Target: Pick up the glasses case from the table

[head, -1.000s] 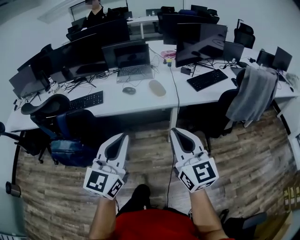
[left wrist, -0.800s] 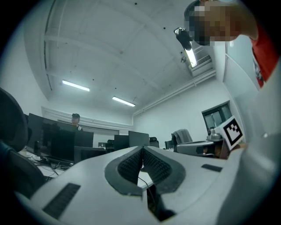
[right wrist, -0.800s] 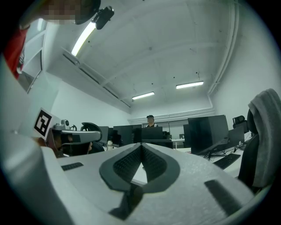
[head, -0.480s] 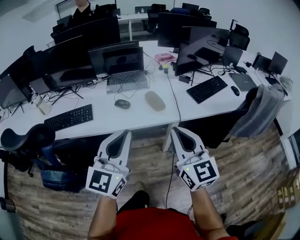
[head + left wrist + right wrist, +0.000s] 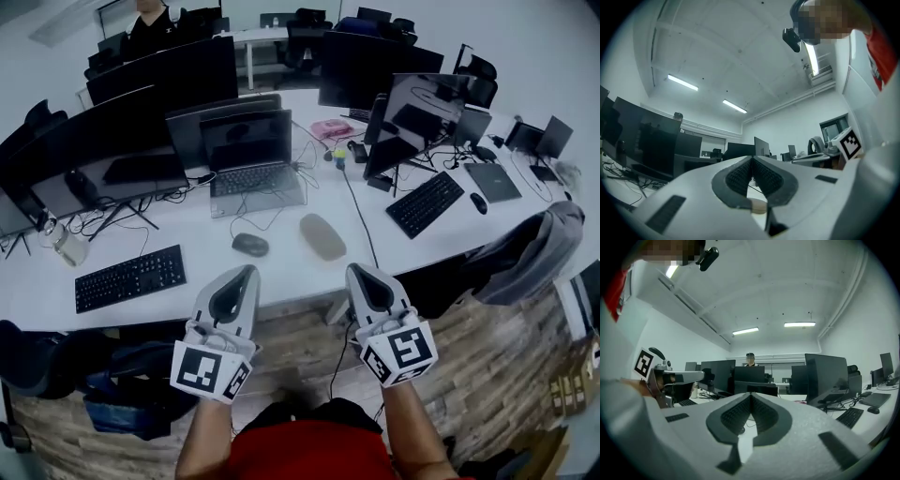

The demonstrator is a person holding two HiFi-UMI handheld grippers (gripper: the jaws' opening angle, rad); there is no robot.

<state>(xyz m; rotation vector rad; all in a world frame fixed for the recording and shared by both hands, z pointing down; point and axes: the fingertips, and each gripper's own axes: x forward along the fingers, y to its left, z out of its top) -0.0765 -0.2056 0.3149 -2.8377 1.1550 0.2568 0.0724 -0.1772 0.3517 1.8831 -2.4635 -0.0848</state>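
Overhead: glasses case (image 5: 322, 236) on table (image 5: 216, 281) | gripper views: left tool (image 5: 751, 159), right tool (image 5: 750, 395) closed, empty

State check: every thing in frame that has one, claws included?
Left claw: shut, empty.
Right claw: shut, empty.
Glasses case: closed, lying flat on the table, untouched.
Laptop: lid open, screen dark.
Monitors: screens dark.

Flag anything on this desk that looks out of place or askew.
Nothing spilled or broken. The glasses case lies slantwise near the table front edge, and a grey garment hangs slumped over a chair.
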